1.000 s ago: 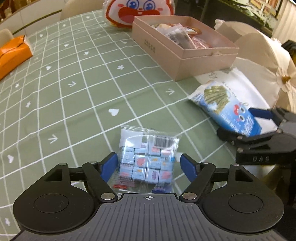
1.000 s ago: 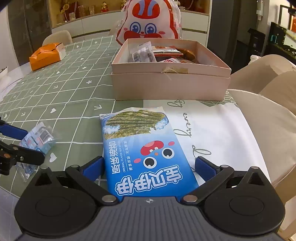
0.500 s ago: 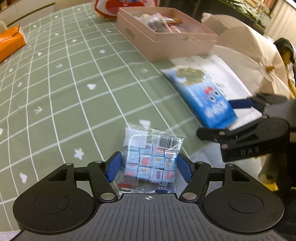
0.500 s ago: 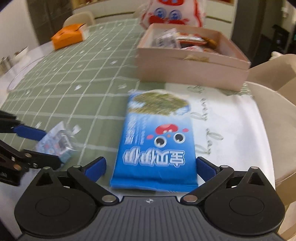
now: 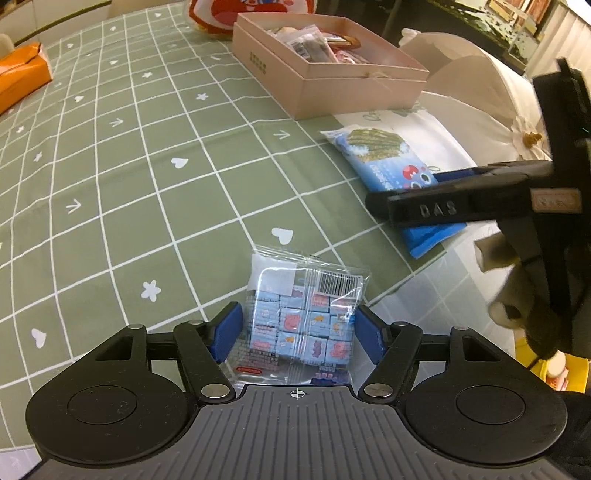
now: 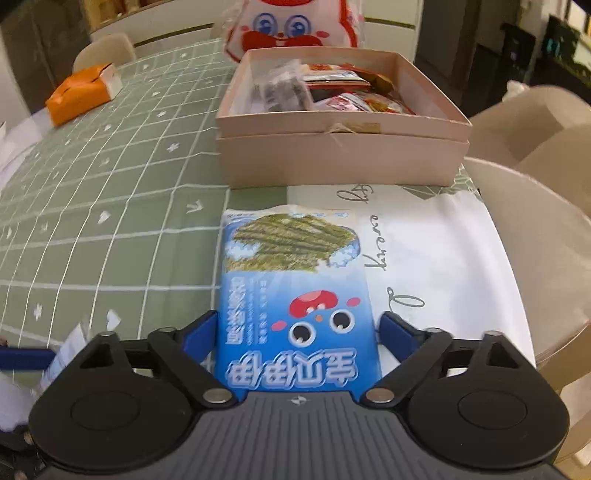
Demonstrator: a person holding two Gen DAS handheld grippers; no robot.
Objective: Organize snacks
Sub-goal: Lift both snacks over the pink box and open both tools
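Note:
A clear bag of small blue and pink candy cubes (image 5: 303, 317) sits between the blue pads of my left gripper (image 5: 297, 332), which is shut on its sides near the tablecloth's front edge. To its right lies a blue seaweed snack pack (image 6: 295, 295) with a cartoon face, partly on a white cloth (image 6: 443, 240). My right gripper (image 6: 299, 332) straddles the pack's near end. Its jaws are closing, and the pads meet the pack's side edges. Beyond stands an open pink box (image 6: 332, 158) holding several wrapped snacks.
The green grid tablecloth (image 5: 147, 166) covers the table. An orange packet (image 6: 81, 92) lies at the far left. A red-and-white cartoon bag (image 6: 291, 26) stands behind the box. Cream chairs (image 6: 535, 122) crowd the right side. The glass table edge runs just right of the candy bag.
My left gripper shifted across the table with the candy bag staying between its pads. The right gripper's jaws narrowed onto the seaweed pack, which turned a little.

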